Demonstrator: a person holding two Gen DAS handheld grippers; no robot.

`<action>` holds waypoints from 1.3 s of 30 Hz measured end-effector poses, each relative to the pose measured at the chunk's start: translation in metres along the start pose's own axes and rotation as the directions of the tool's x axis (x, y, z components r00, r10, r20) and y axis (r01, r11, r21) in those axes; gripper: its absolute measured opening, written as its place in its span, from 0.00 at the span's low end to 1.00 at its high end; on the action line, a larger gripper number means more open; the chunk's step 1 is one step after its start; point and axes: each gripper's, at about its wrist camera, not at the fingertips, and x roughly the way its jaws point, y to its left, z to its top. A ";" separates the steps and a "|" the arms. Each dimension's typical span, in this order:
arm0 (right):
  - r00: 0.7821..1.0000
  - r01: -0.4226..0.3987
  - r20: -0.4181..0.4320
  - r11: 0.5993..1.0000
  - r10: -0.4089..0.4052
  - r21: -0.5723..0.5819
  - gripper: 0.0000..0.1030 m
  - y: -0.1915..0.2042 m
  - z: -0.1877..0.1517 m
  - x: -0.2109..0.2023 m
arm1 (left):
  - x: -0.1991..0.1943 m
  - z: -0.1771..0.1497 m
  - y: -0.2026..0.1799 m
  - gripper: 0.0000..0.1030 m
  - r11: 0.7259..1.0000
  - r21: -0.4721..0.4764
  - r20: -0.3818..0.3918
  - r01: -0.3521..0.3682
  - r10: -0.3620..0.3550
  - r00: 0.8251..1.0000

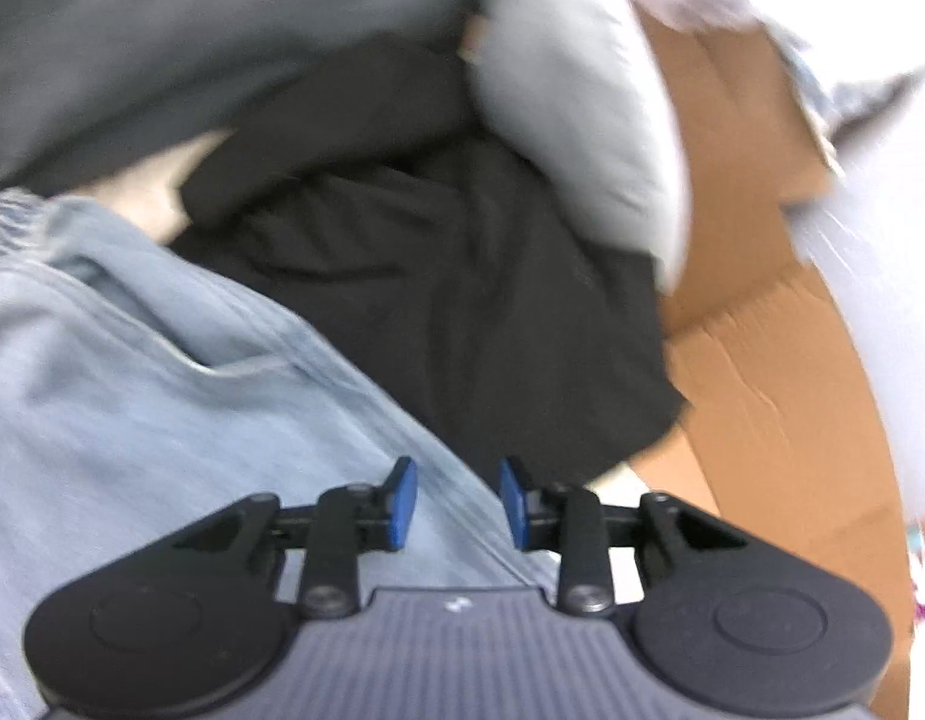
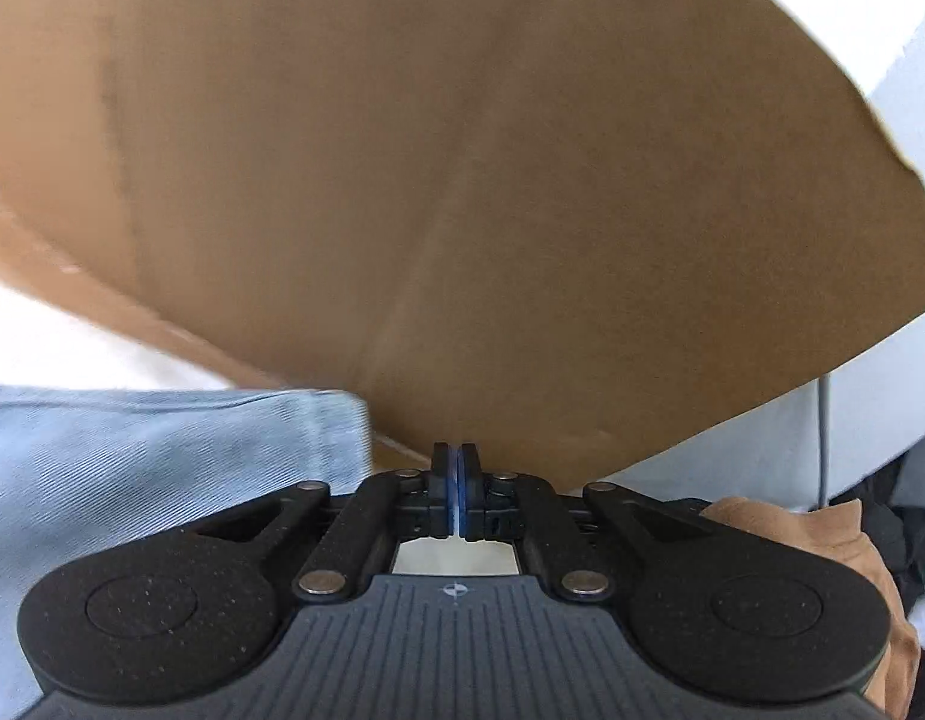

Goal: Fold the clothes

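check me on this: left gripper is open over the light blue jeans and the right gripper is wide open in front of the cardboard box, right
Not quite. The right gripper is shut, its pads pressed together, as the right wrist view shows. The rest holds: the left gripper is open over the light blue jeans, and the cardboard box is ahead.

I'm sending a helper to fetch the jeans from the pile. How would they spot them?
Find the big cardboard box with the heap of clothes beside it. The jeans lie in front of the black garment, nearest the left gripper. They alone are pale blue denim with stitched seams; their neighbours are plain black and grey.
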 end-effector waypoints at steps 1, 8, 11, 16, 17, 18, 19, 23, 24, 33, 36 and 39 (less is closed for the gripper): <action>1.000 -0.012 0.011 1.000 0.012 -0.008 0.00 0.002 -0.002 -0.005 | 0.004 -0.002 -0.006 0.33 1.000 0.012 -0.018 0.003 -0.003 1.000; 0.991 -0.107 0.076 0.994 0.106 0.001 0.04 0.016 -0.003 -0.030 | 0.034 0.000 -0.018 0.62 1.000 0.015 -0.089 -0.006 0.007 0.996; 0.982 -0.161 0.102 0.987 0.161 -0.007 0.05 0.028 -0.002 -0.042 | 0.048 -0.003 -0.019 0.64 1.000 -0.026 -0.127 -0.013 0.010 0.992; 0.939 -0.287 0.179 0.955 0.295 -0.070 0.27 0.061 0.004 -0.066 | 0.061 -0.002 -0.031 0.69 0.999 -0.028 -0.152 -0.032 0.028 0.988; 0.926 -0.314 0.191 0.945 0.325 -0.086 0.28 0.070 0.006 -0.071 | 0.063 -0.001 -0.030 0.67 0.998 -0.048 -0.158 -0.038 0.030 0.987; 0.914 -0.340 0.199 0.935 0.354 -0.103 0.28 0.079 0.009 -0.075 | 0.066 0.000 -0.029 0.60 0.997 -0.068 -0.163 -0.047 0.036 0.986; 0.901 -0.365 0.206 0.923 0.383 -0.120 0.28 0.089 0.011 -0.080 | 0.069 0.001 -0.028 0.53 0.994 -0.088 -0.165 -0.064 0.049 0.985; 0.842 -0.472 0.195 0.862 0.503 -0.183 0.29 0.134 0.019 -0.100 | 0.075 0.004 -0.018 0.44 0.989 -0.132 -0.157 -0.069 0.048 0.986; 0.824 -0.504 0.181 0.840 0.538 -0.201 0.30 0.148 0.018 -0.108 | 0.076 0.004 -0.017 0.39 0.990 -0.126 -0.154 -0.069 0.050 0.987; 0.758 -0.599 0.062 0.730 0.649 -0.329 0.34 0.283 0.017 -0.145 | 0.085 0.007 -0.009 0.29 0.988 -0.143 -0.136 -0.054 0.035 0.990; 0.774 -0.591 0.030 0.739 0.632 -0.324 0.33 0.298 0.009 -0.149 | 0.088 0.009 -0.010 0.29 0.987 -0.149 -0.134 -0.058 0.038 0.990; 0.793 -0.577 0.040 0.770 0.608 -0.274 0.33 0.297 0.008 -0.152 | 0.088 0.008 -0.013 0.29 0.990 -0.132 -0.134 -0.057 0.039 0.990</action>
